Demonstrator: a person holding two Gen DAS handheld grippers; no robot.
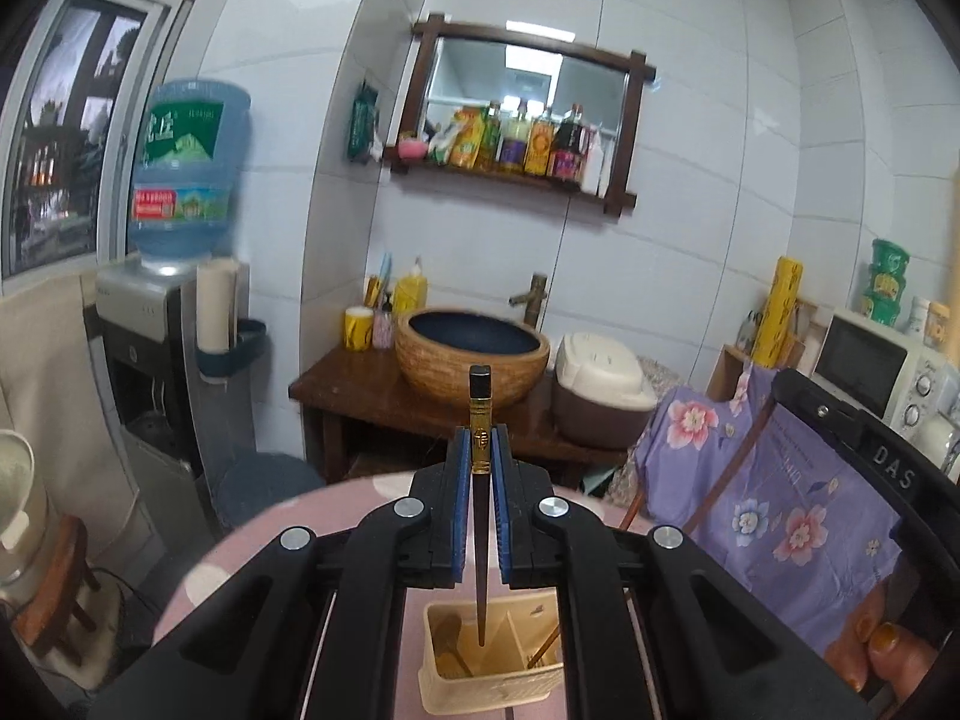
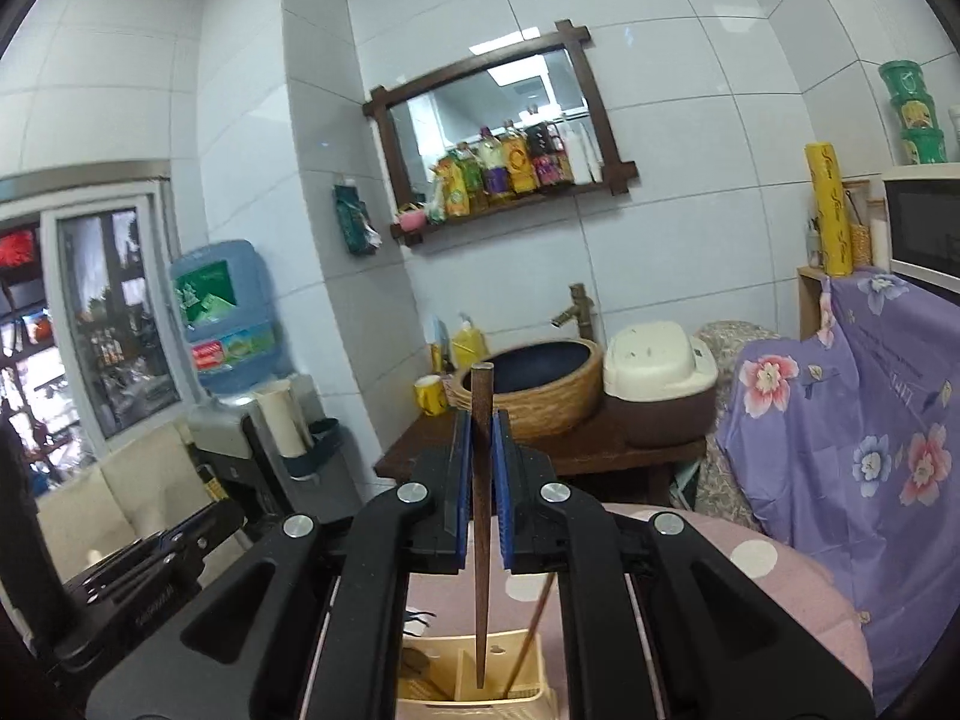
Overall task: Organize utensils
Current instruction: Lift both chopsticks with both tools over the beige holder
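My left gripper (image 1: 480, 450) is shut on a dark chopstick (image 1: 480, 420) with a gold band and black top. It hangs upright, tip down over the left part of a cream utensil holder (image 1: 528, 681) on the pink table. My right gripper (image 2: 480, 438) is shut on a brown wooden chopstick (image 2: 482, 396), upright, its tip inside the same holder (image 2: 528, 702). Another brown chopstick (image 2: 531, 630) leans in the holder's right compartment. A wooden utensil lies in the left compartment (image 1: 447, 642). The right gripper's body shows at the right of the left wrist view (image 1: 888, 468).
The pink dotted table (image 2: 750, 558) holds the holder. Behind stand a wooden stand with a basin (image 1: 474, 354), a rice cooker (image 1: 600, 384), a water dispenser (image 1: 174, 324), a chair draped in purple floral cloth (image 1: 780, 498) and a microwave (image 1: 870, 372).
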